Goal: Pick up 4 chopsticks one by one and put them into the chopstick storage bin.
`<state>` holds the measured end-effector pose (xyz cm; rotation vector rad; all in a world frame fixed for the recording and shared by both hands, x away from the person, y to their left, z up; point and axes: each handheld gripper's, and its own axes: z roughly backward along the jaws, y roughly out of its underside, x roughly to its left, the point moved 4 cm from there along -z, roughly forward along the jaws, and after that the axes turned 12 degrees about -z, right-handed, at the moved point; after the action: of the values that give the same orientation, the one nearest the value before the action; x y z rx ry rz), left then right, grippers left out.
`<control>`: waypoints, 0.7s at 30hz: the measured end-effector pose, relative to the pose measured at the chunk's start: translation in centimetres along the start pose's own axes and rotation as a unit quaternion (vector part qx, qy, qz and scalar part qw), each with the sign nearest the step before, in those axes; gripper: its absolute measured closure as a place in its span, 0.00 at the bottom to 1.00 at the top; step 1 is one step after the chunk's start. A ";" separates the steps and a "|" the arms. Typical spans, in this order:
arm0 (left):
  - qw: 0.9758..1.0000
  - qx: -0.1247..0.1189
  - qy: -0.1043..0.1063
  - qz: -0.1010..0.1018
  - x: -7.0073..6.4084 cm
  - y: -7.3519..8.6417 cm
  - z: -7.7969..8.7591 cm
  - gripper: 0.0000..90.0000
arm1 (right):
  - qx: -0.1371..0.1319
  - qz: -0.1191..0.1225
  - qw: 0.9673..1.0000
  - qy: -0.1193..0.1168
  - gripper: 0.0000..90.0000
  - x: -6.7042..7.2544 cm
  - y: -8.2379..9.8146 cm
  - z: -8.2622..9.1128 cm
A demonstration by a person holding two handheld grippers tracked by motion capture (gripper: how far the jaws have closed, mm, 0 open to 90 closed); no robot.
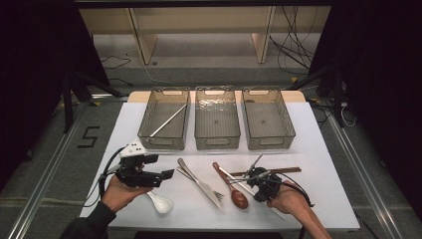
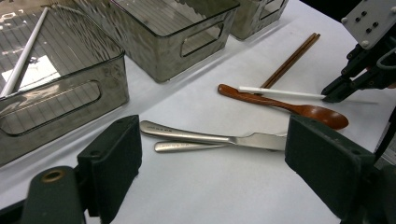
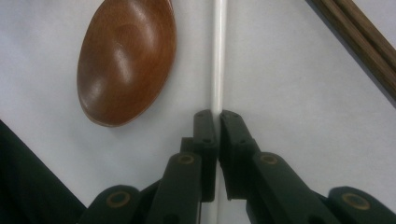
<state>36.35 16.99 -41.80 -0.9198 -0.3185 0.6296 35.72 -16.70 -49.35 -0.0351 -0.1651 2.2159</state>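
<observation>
Two grippers worked over the white table (image 1: 318, 144). The right gripper (image 3: 218, 116), low and right of centre in the high view, had its jaws pinched shut on a white chopstick (image 3: 218, 56); in its own view the thin stick ran straight up the middle of the frame, just beside the bowl of a wooden spoon (image 3: 126, 60). In the left gripper view the stick lay across that spoon's handle, toward the right of the frame, with a pair of brown chopsticks (image 2: 292, 58) above it.

The left gripper (image 1: 149, 174), at the lower left of the high view, stood with jaws wide apart and nothing between them, a knife (image 2: 205, 136) and fork lying beyond.

The white chopstick looked light, stiff and smooth, so it would likely slip or swivel in a weak pinch. The hold sat near one end; a grip nearer the middle would probably keep it level on the way to the left bin (image 1: 144, 130), where a matching stick (image 1: 168, 120) already lay.
</observation>
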 end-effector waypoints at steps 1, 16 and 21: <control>1.000 0.002 0.001 -0.002 0.0 0.0 0.0 0.21 | -0.001 0.004 1.000 -0.001 0.96 0.0 0.0 0.0; 1.000 0.014 0.015 -0.012 -0.2 0.3 -0.9 0.21 | -0.057 0.041 0.998 0.000 0.96 -0.2 -0.1 2.7; 0.999 0.019 0.028 -0.027 -0.8 0.1 -1.2 0.21 | -0.073 0.079 0.994 -0.003 0.96 1.4 -0.4 3.8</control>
<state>36.35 15.77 -42.61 -0.8879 -0.2795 0.5577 34.89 -15.80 -45.48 -0.1257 -0.3385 2.3584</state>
